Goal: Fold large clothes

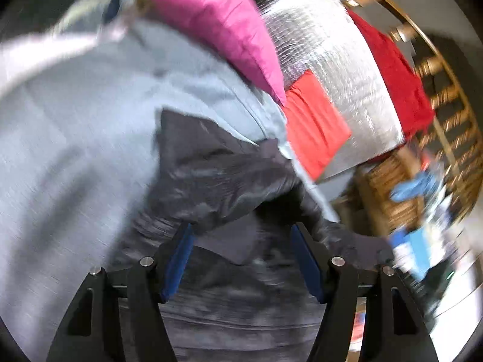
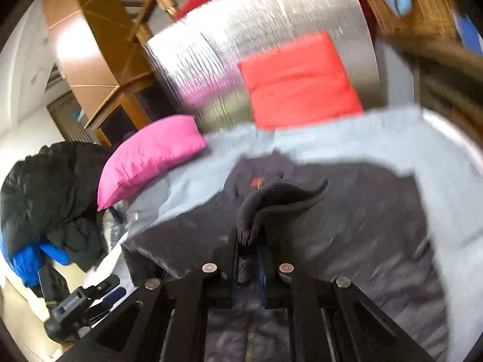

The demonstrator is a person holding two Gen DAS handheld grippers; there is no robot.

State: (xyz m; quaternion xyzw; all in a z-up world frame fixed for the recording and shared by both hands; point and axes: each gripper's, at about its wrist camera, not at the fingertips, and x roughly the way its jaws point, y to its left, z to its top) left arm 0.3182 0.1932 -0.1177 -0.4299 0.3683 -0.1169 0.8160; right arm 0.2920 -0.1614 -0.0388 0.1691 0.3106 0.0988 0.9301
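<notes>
Right gripper (image 2: 250,241) pinches dark jacket (image 2: 347,217); red label (image 2: 257,182) unreadable.

Both wrist views motion-blurred, worst at the periphery; heavy fisheye bending with black vignette corners. Even, soft indoor light, no hard shadows. Glare streaks on the silver foil mat (image 2: 271,24), hot spot on the wooden panel (image 2: 75,45). Gripper linkages near the lens stay fairly sharp
</notes>
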